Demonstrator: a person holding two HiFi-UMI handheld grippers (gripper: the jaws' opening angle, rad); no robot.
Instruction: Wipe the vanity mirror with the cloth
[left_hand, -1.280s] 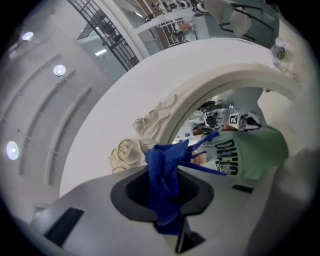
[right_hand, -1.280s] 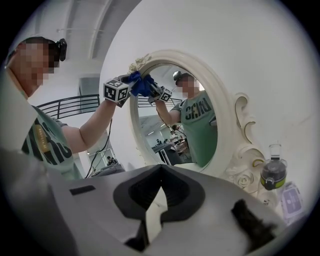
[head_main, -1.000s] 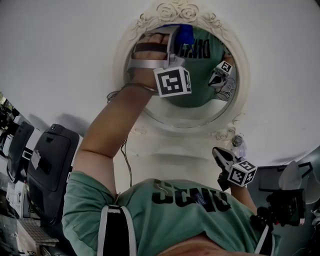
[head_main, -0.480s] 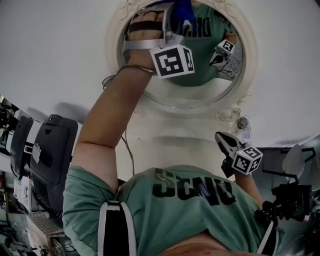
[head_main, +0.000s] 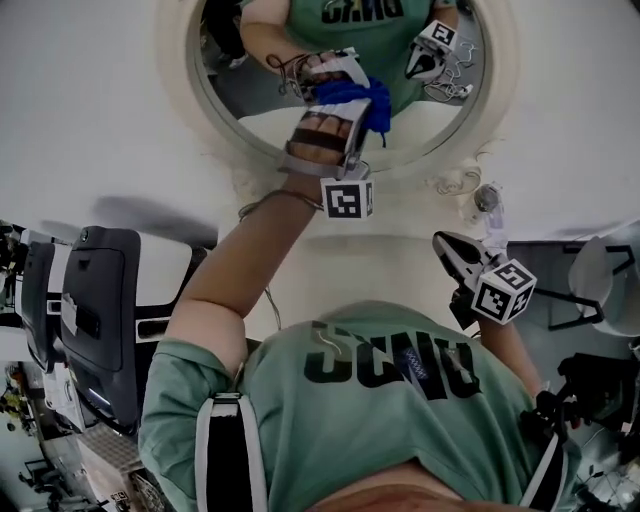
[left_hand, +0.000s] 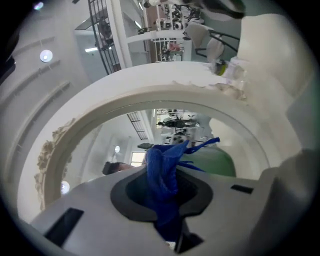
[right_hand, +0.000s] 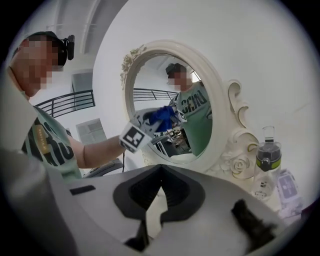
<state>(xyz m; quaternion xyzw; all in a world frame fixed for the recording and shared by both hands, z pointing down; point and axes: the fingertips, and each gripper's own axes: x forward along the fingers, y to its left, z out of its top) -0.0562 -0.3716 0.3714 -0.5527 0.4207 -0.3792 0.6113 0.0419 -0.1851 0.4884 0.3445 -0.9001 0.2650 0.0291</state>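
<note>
jutting lengthwise from the clamped left gripper (left_hand: 167, 202) toward the vanity mirror (left_hand: 150, 97), blue cloth (left_hand: 162, 170); right gripper (right_hand: 160, 200) closed, empty

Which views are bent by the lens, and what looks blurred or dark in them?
Head view: little bending, but dim toward the bottom. Left gripper view: strong fisheye with black corners; the mirror frame bows into an arc, and the blue cloth close to the lens is soft. Right gripper view: same fisheye and black corners; two mosaic patches were added afterwards.
</note>
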